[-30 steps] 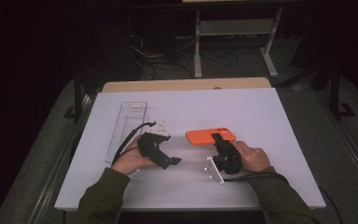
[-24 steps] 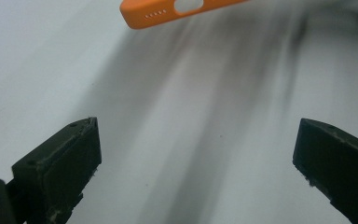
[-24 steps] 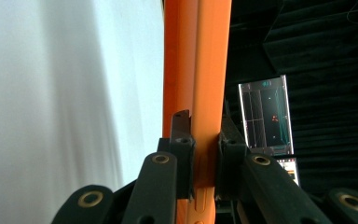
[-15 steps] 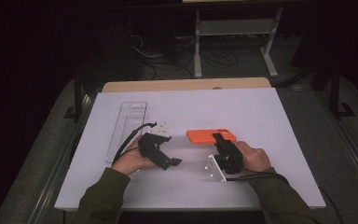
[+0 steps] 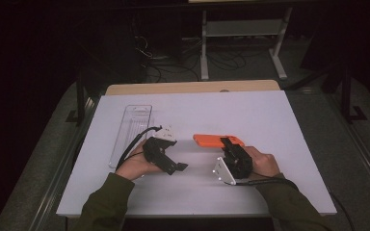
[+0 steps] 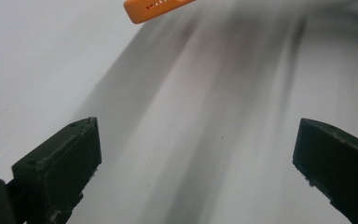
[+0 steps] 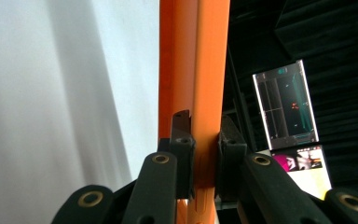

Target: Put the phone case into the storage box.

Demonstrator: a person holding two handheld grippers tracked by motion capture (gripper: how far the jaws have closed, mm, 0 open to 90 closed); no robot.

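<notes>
Right gripper [image 7: 205, 154] clamping flat orange case [image 7: 193, 70], left gripper [image 6: 196, 158] agape over smooth white table [image 5: 270, 115]

Two forearms enter from the bottom of the high view, each in a dark olive-green sleeve [image 5: 107, 202] reaching to the wrist. The left hand [image 5: 136, 164], lower left of centre, carries the left gripper [image 5: 166, 155], a blocky black body with a pale plate at its upper end and a black cable [image 5: 134, 141] looping off toward the upper left. The right gripper [image 5: 232, 153], right of centre, is black too, with a grey three-cornered plate [image 5: 223, 170] at its lower left and a thin cable trailing right. In the left gripper view its jaws are matte black, scuffed blocks. In the right gripper view, brass-coloured rivets dot black linkage arms along the bottom edge.
</notes>
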